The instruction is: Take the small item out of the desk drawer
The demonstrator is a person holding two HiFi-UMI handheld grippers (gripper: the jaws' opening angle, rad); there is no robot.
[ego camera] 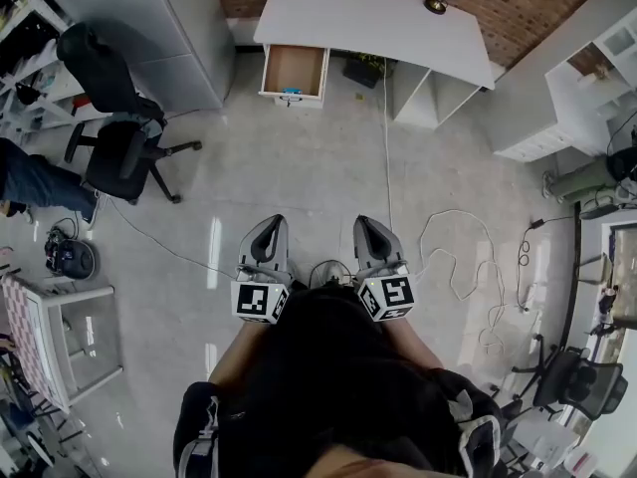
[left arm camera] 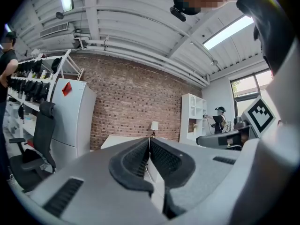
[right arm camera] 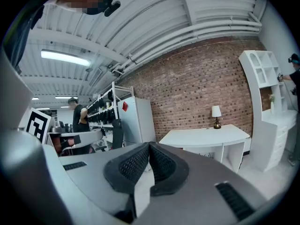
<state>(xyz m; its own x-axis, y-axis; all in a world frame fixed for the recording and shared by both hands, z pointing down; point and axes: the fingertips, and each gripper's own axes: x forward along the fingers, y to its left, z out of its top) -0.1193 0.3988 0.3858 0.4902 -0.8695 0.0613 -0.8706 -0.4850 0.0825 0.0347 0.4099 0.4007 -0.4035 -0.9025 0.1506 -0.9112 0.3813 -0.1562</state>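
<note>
Open floor (ego camera: pixel 299 167) leads to the drawer (ego camera: pixel 295 71); its top is unobstructed. Office chair (ego camera: pixel 114 142) stands left; cables (ego camera: pixel 386 157) cross centre and right.

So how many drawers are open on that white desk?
1. The open drawer sticks out at the left end of the white desk, facing the floor in front. Other drawers, if closed, may be hidden under its top.
</note>
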